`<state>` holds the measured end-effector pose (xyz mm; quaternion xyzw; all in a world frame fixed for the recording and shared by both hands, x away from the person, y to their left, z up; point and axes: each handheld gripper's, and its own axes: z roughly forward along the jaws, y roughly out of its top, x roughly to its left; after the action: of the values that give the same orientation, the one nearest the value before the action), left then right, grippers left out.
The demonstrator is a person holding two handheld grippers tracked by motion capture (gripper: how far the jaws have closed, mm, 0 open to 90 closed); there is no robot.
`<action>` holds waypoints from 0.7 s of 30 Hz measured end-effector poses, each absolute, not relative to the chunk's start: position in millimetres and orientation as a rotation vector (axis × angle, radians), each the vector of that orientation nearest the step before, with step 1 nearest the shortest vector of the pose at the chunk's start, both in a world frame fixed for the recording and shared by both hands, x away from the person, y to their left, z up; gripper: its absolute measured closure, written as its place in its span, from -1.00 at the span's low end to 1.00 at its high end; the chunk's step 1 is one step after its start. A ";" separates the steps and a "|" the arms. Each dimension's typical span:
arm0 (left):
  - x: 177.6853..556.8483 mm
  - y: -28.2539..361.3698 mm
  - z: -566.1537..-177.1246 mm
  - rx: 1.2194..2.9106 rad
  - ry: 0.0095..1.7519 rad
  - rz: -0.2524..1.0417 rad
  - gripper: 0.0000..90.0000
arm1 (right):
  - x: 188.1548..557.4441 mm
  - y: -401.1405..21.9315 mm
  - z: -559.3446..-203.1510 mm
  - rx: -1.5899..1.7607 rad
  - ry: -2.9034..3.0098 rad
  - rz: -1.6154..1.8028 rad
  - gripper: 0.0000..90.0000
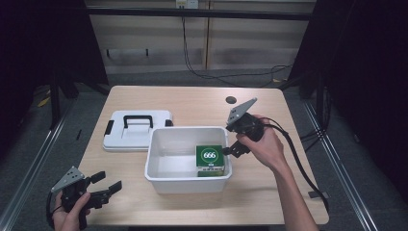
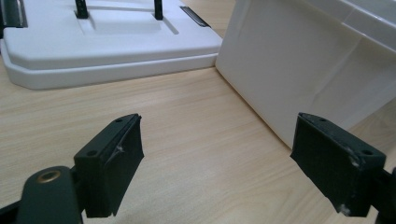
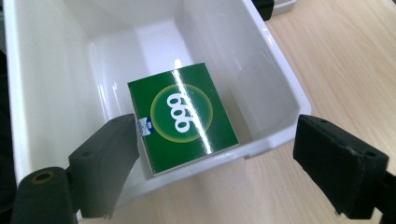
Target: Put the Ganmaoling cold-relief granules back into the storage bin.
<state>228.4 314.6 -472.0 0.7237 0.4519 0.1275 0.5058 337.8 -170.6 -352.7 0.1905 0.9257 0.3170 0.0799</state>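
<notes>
Apparently packing is half done: left hand-held gripper [image 1: 107, 186] idles spread near the table's front-left corner, lid [image 1: 137, 130] off beside the bin [image 1: 159, 179], green box [image 1: 210, 160] inside, right hand-held gripper [image 1: 230, 150] spread over bin's right rim.

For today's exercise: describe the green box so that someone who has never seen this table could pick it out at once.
Start at the light wooden table and find the open white plastic bin near its middle. Inside, in the corner nearest the right gripper, lies a small green cardboard box. It is the only green item, marked 666 in white inside a pale ring; the flat white lid with black handle sits outside.
</notes>
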 end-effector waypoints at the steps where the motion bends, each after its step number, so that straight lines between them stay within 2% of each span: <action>1: 228.2 314.3 -471.6 1.746 1.087 0.309 -0.64 | 334.3 -176.5 -351.6 0.589 2.759 0.973 -0.69; 21: 227.5 314.9 -471.5 1.753 1.095 0.320 -0.64 | 291.2 -242.2 -360.0 0.812 2.539 1.112 -0.67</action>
<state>227.5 314.9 -471.5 0.7254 0.4529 0.1323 0.5012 291.2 -242.2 -360.0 0.2788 0.8720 0.3820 0.1263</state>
